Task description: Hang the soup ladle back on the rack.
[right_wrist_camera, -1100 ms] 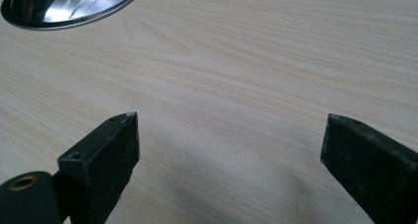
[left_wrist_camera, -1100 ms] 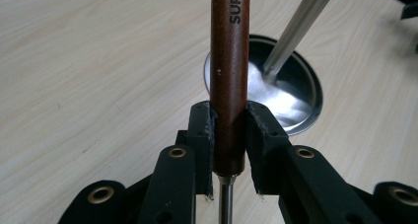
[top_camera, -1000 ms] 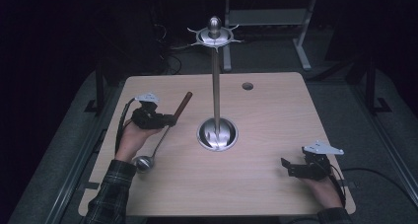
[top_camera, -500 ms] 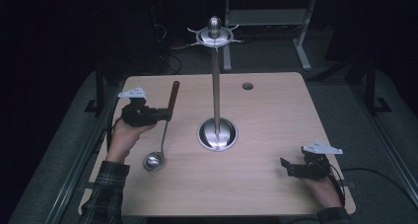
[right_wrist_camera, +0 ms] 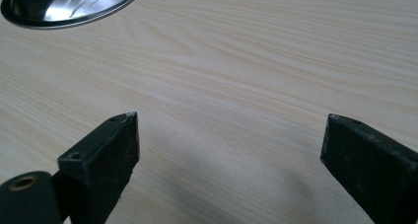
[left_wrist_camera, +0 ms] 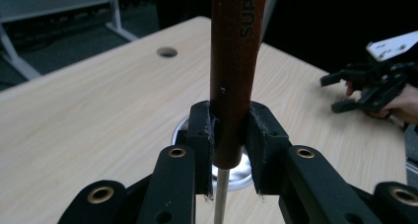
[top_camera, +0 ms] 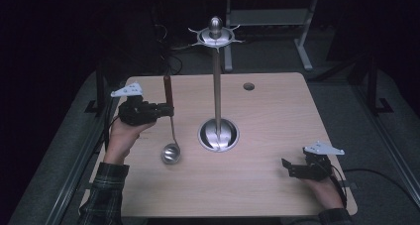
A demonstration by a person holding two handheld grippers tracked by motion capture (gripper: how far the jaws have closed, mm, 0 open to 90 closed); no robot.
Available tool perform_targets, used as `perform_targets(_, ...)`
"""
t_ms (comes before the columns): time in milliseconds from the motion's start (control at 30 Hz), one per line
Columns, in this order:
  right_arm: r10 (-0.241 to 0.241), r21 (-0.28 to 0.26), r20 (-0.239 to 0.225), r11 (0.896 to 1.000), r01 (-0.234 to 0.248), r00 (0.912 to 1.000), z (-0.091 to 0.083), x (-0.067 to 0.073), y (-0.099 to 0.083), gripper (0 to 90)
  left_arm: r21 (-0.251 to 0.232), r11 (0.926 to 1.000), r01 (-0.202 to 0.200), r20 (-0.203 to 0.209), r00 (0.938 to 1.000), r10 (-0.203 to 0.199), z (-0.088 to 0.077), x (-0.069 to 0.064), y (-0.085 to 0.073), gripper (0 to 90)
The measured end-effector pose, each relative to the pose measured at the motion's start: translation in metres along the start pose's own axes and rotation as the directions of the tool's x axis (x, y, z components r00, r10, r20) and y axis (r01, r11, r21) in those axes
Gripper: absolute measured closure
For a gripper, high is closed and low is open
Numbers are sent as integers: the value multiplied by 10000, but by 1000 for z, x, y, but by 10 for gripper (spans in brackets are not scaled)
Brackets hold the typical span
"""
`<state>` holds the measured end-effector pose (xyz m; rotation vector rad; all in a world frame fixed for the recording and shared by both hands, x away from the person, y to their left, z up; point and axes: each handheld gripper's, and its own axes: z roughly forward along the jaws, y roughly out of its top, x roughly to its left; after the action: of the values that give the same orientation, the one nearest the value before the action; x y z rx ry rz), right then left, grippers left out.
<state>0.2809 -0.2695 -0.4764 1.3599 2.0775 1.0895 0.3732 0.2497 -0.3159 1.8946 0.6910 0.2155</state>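
A ladle (top_camera: 171,121) with a brown wooden handle (left_wrist_camera: 235,66) and a steel bowl (top_camera: 170,154) hangs upright over the left of the table. My left gripper (top_camera: 166,109) is shut on the lower end of that handle (top_camera: 168,92), its jaws pressing both sides in the left gripper view. A tall steel utensil stand (top_camera: 217,81) with hook arms at its top (top_camera: 216,35) rises from a round base (top_camera: 218,135) at the table's middle. My right gripper (top_camera: 288,167) rests open near the front right, nothing between its fingers (right_wrist_camera: 106,150).
The light wooden table (top_camera: 277,111) has a round cable hole (top_camera: 248,86) at the back right. The stand's base (right_wrist_camera: 69,4) lies at the upper left of the right gripper view. Dark floor and a white desk frame (top_camera: 302,41) lie beyond the table.
My left gripper has lifted and turned the ladle from a slant to upright, and moved it a little right toward the stand. The right gripper has stayed put.
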Motion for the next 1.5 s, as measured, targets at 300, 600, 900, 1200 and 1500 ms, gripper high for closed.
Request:
perform_targets(300, 75, 27, 57, 10000, -75, 10000, 0, -1, -1, 72, -572, 9977, -358, 230, 9990, 372, -9, -11, 18, 737)
perform_targets(600, 77, -6, 57, 10000, -77, 10000, -1, -1, -2, 72, -893, 9933, -731, 466, 9959, 775, -13, -18, 43, 736)
perform_targets(900, 91, -3, 68, 10000, -91, 9999, -1, -1, -2, 72, -1011, 9873, -1222, 618, 9897, 1288, -15, -27, 72, 737)
perform_targets(1200, 100, -13, 60, 9999, -100, 9999, -2, -1, -2, 72, -987, 9811, -1662, 729, 9821, 1737, -8, -34, 97, 737)
perform_targets(1500, 128, -30, 62, 9999, -128, 9999, -3, -2, -2, 72, -927, 9783, -1854, 839, 9776, 1932, -1, -38, 106, 737)
